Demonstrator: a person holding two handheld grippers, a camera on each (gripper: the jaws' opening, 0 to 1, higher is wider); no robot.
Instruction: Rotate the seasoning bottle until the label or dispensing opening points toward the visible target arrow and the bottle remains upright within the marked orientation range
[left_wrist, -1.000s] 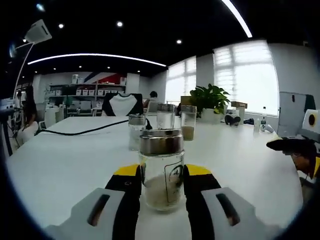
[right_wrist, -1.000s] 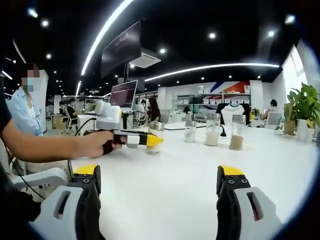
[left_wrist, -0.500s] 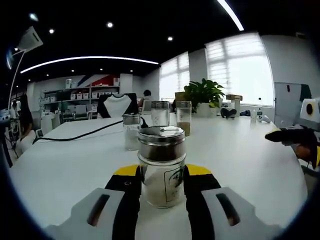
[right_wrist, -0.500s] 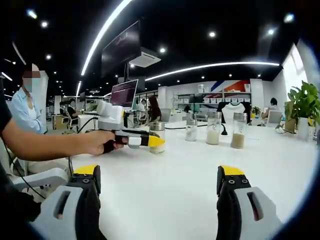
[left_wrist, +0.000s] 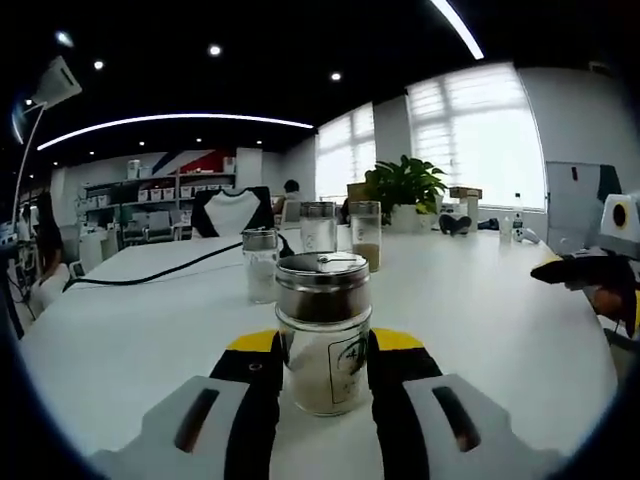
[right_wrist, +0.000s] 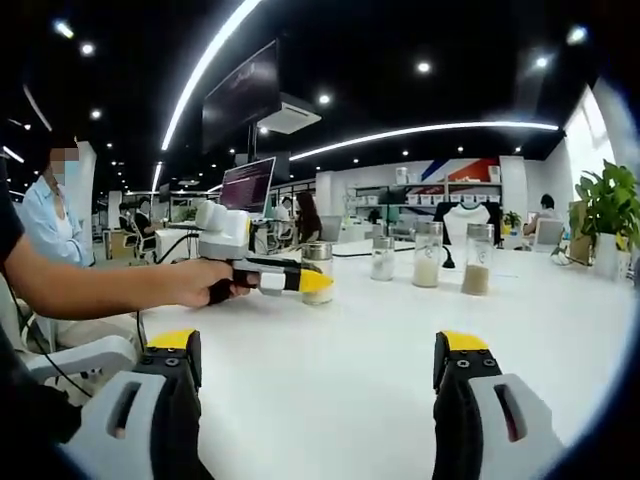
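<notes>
Glass bottle (left_wrist: 322, 340) upright, smooth, breakable | left gripper (left_wrist: 322, 368) pinches body at 3 and 9 o'clock | right gripper (right_wrist: 318, 372) wide, holding nothing

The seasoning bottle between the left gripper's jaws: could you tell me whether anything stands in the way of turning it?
Nothing visible does. The left gripper is already shut on the seasoning bottle, and the three other jars stand apart behind it on the white table.

Seasoning bottle (left_wrist: 322, 332) slightly more turned.
</notes>
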